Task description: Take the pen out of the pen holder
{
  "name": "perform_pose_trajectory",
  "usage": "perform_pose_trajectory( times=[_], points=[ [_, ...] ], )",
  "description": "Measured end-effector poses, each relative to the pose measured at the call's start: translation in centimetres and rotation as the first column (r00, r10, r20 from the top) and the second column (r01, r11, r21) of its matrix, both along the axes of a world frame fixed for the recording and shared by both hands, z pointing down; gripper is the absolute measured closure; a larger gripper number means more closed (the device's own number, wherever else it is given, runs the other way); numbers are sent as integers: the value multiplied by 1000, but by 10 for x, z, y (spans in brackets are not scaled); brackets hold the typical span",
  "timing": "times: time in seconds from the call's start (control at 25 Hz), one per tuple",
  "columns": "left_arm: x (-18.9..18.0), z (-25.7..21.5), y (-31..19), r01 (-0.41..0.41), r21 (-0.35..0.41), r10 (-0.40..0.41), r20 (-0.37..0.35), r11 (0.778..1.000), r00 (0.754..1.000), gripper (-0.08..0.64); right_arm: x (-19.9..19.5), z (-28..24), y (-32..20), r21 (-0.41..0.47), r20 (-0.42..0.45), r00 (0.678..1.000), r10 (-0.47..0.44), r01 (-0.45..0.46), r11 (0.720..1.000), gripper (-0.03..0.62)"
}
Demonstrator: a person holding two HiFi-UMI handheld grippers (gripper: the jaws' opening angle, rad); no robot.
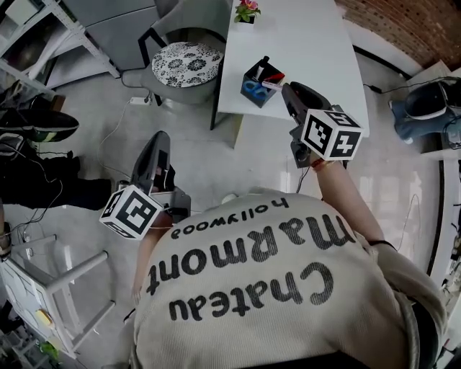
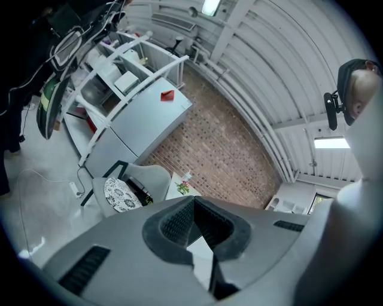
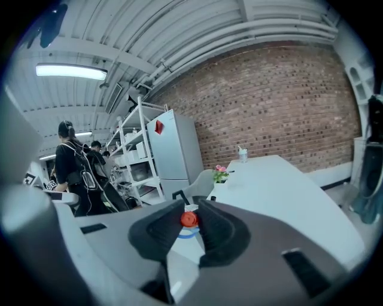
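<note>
A dark blue pen holder (image 1: 256,85) stands near the front edge of the white table (image 1: 310,43), with blue scissor handles and a black pen in it. My right gripper (image 1: 285,88) reaches to its right side, and a red-ended pen (image 1: 272,81) lies between its tips. In the right gripper view the pen's red end (image 3: 189,219) is pinched between the jaws of the right gripper (image 3: 190,210); the holder itself is hidden behind them. My left gripper (image 1: 160,138) hangs over the floor, left of the table, with jaw tips together and nothing in them, as the left gripper view (image 2: 194,201) also shows.
A small flower pot (image 1: 247,11) sits at the table's far end. A chair with a patterned cushion (image 1: 187,63) stands left of the table. White shelving (image 1: 43,288) is at the lower left, and a bag (image 1: 432,101) lies right of the table. People (image 3: 75,173) stand by the shelves.
</note>
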State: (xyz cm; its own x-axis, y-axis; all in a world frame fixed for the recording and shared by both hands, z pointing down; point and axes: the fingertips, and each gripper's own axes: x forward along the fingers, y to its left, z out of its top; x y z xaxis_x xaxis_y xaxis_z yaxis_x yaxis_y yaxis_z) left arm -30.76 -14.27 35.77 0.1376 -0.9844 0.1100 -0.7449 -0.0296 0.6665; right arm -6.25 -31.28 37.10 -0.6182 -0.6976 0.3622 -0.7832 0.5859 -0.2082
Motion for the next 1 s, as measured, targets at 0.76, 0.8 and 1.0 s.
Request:
perform_pose_trajectory(
  times=[0.76, 0.8, 1.0],
  points=[
    [60, -1, 4, 29, -13, -29, 4, 999, 1000, 558, 41, 1, -4, -28, 52, 998, -39, 41, 999, 520],
    [63, -3, 5, 34, -13, -33, 6, 999, 999, 558, 44, 1, -3, -28, 52, 998, -46, 47, 998, 520],
    [84, -9, 12, 49, -2, -49, 14, 999, 999, 558, 58, 0, 4, -32, 59, 995, -75, 77, 997, 520]
  ],
)
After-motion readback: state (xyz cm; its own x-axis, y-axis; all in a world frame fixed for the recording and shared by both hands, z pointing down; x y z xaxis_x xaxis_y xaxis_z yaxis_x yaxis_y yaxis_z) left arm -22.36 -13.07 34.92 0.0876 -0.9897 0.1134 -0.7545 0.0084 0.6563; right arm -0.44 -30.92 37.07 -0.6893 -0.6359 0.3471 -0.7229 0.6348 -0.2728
